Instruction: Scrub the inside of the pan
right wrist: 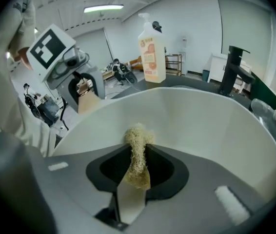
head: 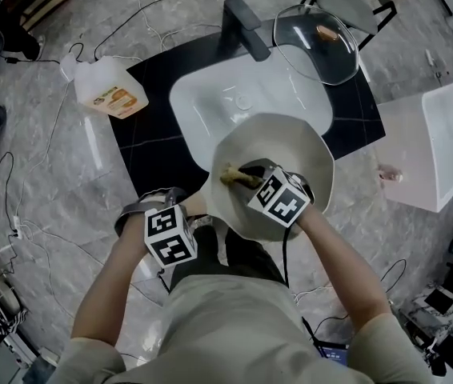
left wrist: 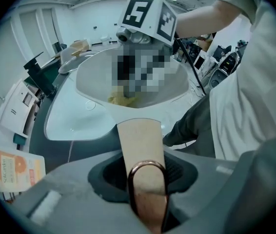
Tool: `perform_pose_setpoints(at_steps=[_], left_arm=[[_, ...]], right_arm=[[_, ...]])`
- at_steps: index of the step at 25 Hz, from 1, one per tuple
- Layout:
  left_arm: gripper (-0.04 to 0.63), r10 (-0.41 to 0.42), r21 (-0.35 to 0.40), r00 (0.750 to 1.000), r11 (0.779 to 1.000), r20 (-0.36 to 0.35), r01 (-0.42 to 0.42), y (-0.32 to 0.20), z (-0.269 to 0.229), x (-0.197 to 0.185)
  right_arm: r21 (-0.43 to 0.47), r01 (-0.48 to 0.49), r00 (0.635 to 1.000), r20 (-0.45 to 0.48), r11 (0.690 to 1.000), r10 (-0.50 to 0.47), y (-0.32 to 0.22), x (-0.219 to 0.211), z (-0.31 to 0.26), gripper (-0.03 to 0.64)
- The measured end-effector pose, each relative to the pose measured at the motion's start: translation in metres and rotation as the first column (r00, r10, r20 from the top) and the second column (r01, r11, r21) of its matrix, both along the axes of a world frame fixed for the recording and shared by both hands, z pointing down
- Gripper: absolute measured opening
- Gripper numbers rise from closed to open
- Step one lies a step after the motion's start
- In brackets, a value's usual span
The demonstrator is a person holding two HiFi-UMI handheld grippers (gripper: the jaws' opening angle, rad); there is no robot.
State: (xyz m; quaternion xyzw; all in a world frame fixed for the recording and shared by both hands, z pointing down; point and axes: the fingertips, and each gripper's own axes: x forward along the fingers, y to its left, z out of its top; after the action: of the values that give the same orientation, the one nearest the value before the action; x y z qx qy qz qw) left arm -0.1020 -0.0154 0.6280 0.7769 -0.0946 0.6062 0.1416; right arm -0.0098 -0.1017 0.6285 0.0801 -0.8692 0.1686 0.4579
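Observation:
A white pan (head: 286,146) hangs tilted over the sink. Its tan wooden handle (left wrist: 140,145), with a copper ring at the end, sits between the jaws of my left gripper (head: 197,211), which is shut on it. In the left gripper view the same gripper (left wrist: 146,179) clamps the handle close to the ring. My right gripper (head: 241,178) reaches into the pan, shut on a yellowish fibrous scrubber (head: 230,176). The scrubber (right wrist: 137,147) sticks out past the right gripper (right wrist: 137,172) against the pan's inner wall (right wrist: 206,126).
A white sink (head: 210,102) with a dark faucet (head: 242,26) is set in a black counter. A glass lid (head: 314,42) lies at the back right. A detergent jug (head: 110,90) stands at the left, a white box (head: 438,142) at the right. Cables run across the floor.

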Motion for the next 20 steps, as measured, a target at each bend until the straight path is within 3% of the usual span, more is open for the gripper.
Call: perform_pose_setpoints(at_steps=[3, 7, 13, 20], left_arm=[[0.155, 0.007, -0.003, 1.0, 1.0, -0.013, -0.007, 0.0, 0.0, 0.001], [0.153, 0.018, -0.013, 1.0, 1.0, -0.015, -0.018, -0.001, 0.002, -0.001], [0.152, 0.016, -0.023, 1.0, 1.0, -0.01, -0.016, -0.003, 0.002, -0.003], [0.15, -0.005, -0.055, 1.0, 0.998, -0.015, 0.004, 0.0, 0.003, -0.002]], right_arm=[[0.074, -0.049, 0.997, 0.058, 0.996, 0.044, -0.027, 0.0, -0.005, 0.098], [0.214, -0.036, 0.999, 0.014, 0.976, 0.033, -0.059, 0.008, -0.004, 0.098], [0.305, -0.044, 0.98, -0.171, 0.951, 0.1, -0.095, 0.047, 0.001, 0.1], [0.345, 0.003, 0.886, -0.436, 0.939, 0.157, -0.095, 0.108, 0.005, 0.098]])
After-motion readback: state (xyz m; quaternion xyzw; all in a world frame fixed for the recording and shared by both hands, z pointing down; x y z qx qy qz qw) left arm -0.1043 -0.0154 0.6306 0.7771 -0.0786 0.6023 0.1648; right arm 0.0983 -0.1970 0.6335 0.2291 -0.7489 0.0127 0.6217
